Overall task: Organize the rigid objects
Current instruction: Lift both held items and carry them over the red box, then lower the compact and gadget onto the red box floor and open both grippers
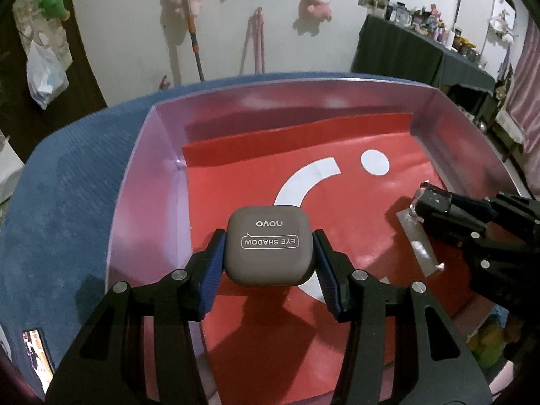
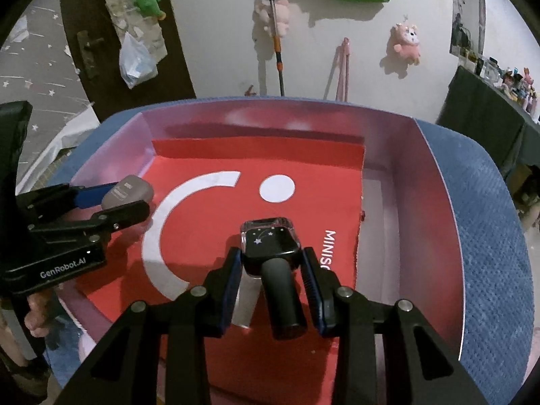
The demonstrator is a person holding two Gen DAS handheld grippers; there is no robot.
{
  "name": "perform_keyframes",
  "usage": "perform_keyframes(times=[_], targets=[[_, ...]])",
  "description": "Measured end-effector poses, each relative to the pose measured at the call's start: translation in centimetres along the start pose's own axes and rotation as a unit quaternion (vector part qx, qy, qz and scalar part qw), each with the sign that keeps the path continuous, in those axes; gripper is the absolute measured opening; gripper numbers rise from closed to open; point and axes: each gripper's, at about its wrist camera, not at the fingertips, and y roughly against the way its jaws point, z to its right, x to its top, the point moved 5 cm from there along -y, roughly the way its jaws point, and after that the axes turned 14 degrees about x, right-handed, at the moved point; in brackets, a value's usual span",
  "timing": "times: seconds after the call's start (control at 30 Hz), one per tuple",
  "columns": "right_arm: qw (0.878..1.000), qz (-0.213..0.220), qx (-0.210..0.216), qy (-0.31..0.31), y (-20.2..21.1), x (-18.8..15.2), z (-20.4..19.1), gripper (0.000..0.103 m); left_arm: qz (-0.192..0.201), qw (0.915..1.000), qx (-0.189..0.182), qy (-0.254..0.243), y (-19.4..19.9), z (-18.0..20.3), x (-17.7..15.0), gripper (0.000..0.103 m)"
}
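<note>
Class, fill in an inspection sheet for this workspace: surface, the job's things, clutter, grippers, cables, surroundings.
Surface: blue textured cushion bearing an open pale-walled box lined with red paper.
Job's things: grey rounded eye-shadow case; clear square bottle with black starred label and dark cap; both held above the box.
Clutter: nothing seen in the box.
Grippers: left gripper shut on the case; right gripper shut on the bottle.
Cables: nothing seen.
Surroundings: white wall with pink plush toy, mop handle.

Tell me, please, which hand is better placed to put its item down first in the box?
Probably the left gripper: its eyeshadow case hangs over the left side of the box, and the red floor below looks bare.
</note>
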Motion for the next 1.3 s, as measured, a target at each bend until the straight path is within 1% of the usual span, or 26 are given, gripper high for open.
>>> perform_keyframes(times=[0.1, 0.2, 0.37, 0.9, 1.03, 1.1, 1.17, 1.3], targets=[[1.0, -0.014, 0.006, -0.012, -0.5, -0.2, 0.5, 0.038, -0.009, 1.0, -0.001, -0.002, -0.3, -0.1, 0.0, 0.048], [1.0, -0.027, 0.003, -0.011, -0.8, -0.4, 0.6, 0.039, -0.024, 0.9997, -0.005, -0.008, -0.6, 0.2, -0.2, 0.048], [0.999, -0.033, -0.002, -0.007, -0.9, -0.5, 0.6, 0.039, -0.049, 0.9983, -0.03, -0.003, -1.6, 0.1, -0.2, 0.048], [0.999, -0.033, -0.001, -0.008, -0.9, -0.5, 0.6, 0.039, -0.052, 0.998, -0.035, -0.008, -1.5, 0.1, -0.1, 0.05], [0.999, -0.032, 0.001, -0.009, -1.0, -0.4, 0.3, 0.04, -0.05, 0.9978, -0.043, -0.006, -1.4, 0.1, 0.0, 0.053], [0.999, -0.031, 0.007, -0.013, -0.9, -0.3, 0.3, 0.043, -0.048, 0.9976, -0.049, -0.006, -1.3, 0.4, 0.2, 0.054], [0.999, -0.03, 0.012, -0.016, -0.9, -0.2, 0.3, 0.045, -0.045, 0.9972, -0.059, -0.003, -1.1, 0.4, 0.2, 0.059], [0.999, -0.028, 0.014, -0.019, -0.7, -0.3, 0.2, 0.051, -0.037, 0.9977, -0.057, -0.002, -0.7, 0.4, 0.4, 0.059]])
